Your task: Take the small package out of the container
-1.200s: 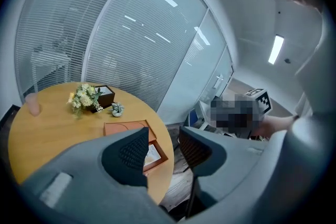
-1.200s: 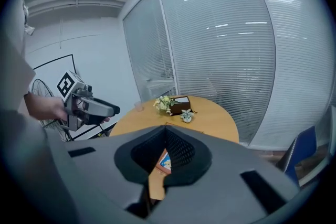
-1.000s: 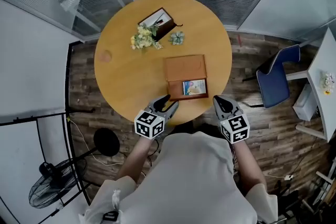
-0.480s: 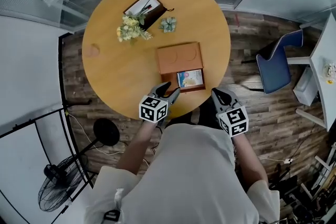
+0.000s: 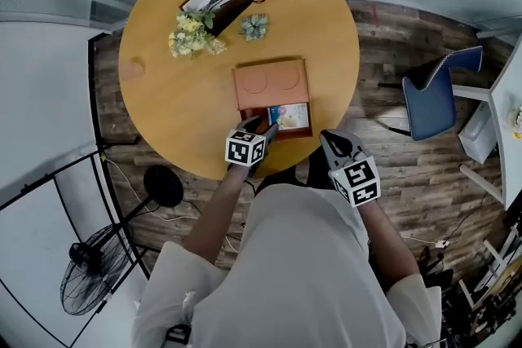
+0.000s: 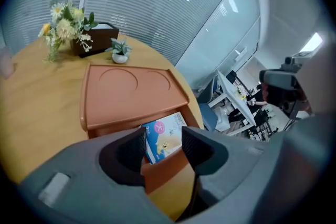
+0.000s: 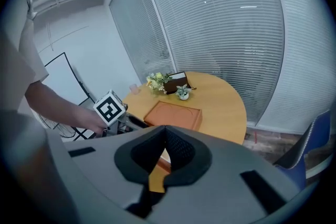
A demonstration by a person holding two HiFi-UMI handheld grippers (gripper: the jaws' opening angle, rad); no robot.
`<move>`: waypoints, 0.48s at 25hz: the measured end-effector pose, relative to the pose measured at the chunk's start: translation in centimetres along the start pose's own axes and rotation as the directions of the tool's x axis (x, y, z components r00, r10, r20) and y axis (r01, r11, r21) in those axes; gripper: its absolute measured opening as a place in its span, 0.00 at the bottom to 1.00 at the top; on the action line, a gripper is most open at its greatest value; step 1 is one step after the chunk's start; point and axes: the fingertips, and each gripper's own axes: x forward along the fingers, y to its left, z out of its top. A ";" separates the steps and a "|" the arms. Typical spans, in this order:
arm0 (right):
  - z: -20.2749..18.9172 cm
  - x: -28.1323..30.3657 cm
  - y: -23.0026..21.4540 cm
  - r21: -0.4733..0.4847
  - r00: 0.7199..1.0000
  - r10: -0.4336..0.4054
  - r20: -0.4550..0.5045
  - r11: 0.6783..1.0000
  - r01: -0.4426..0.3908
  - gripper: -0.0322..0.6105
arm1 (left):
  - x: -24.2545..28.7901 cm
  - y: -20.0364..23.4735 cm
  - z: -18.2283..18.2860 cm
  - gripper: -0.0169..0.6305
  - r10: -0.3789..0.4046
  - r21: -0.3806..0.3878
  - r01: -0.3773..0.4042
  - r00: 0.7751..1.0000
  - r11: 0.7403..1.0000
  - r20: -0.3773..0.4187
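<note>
A brown container (image 5: 245, 106) lies open on the round wooden table (image 5: 171, 110), its lid (image 5: 265, 81) flipped back toward the far side. The small blue-and-white package (image 5: 290, 116) lies inside it. My left gripper (image 5: 265, 125) hovers at the container's near left corner. In the left gripper view the left gripper (image 6: 164, 145) frames the package (image 6: 167, 135) without touching it; its jaws have just been opening and hold nothing. My right gripper (image 5: 328, 140) hangs off the table's near edge, right of the container. The right gripper (image 7: 164, 132) has its tips together and is empty.
A yellow flower bunch (image 5: 189, 37), a dark tray (image 5: 214, 0) and a small potted succulent (image 5: 253, 27) sit at the table's far side. A blue chair (image 5: 436, 98) stands to the right, a fan (image 5: 90, 289) and a black round base (image 5: 163, 185) to the left.
My left gripper has dropped and moved forward from the table's near edge to the container's corner, by the package. The right gripper has sunk a little.
</note>
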 end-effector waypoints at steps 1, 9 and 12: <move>-0.1 0.2 -0.1 -0.003 1.000 0.011 -0.008 1.000 -0.011 0.05 | 0.6 0.3 -0.3 0.34 0.008 -0.007 -0.009 1.000 1.000 -0.016; -0.8 1.6 -0.8 -0.026 0.996 0.076 -0.055 0.997 -0.078 0.05 | 4.8 2.1 -2.8 0.38 0.052 0.006 -0.052 0.987 0.999 -0.154; -1.2 1.9 -1.1 -0.033 0.993 0.098 -0.069 0.994 -0.101 0.05 | 5.8 2.3 -3.3 0.38 0.058 0.010 -0.057 0.981 0.998 -0.185</move>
